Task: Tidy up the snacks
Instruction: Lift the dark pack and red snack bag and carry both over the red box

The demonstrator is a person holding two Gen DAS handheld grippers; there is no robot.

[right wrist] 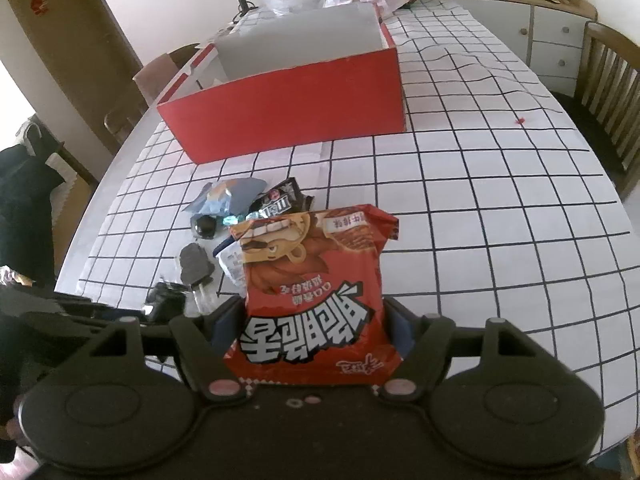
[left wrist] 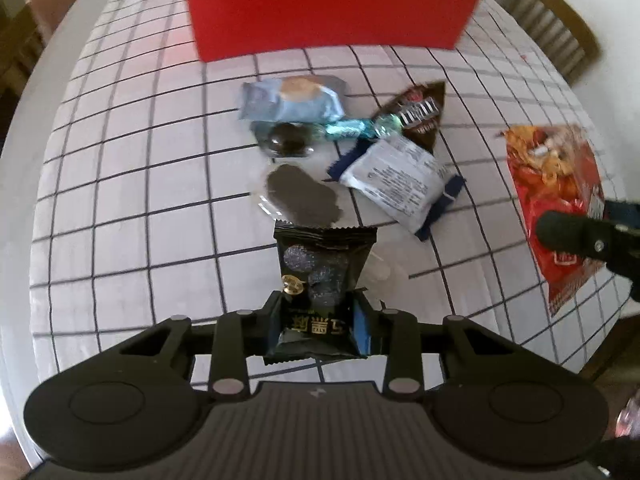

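Only the right view shows the red box's [right wrist: 288, 108] open inside; a red bag [right wrist: 316, 296] is gripped by the right fingers [right wrist: 314, 328], a black packet [left wrist: 320, 280] by the left fingers [left wrist: 318, 320].

Tabletop [right wrist: 480, 208] under a white grid-patterned cloth
An open red cardboard box [right wrist: 296, 104] sits far; small wrapped snack packets [left wrist: 384, 176] cluster nearer, left of centre.

Matte black claw [left wrist: 320, 322] linkages, silver pivot screws (blue finger pads [left wrist: 362, 330]).

Black snack packet [left wrist: 320, 276] gripped, red chip bag [right wrist: 316, 292] gripped, loose snacks [left wrist: 344, 148] clustered
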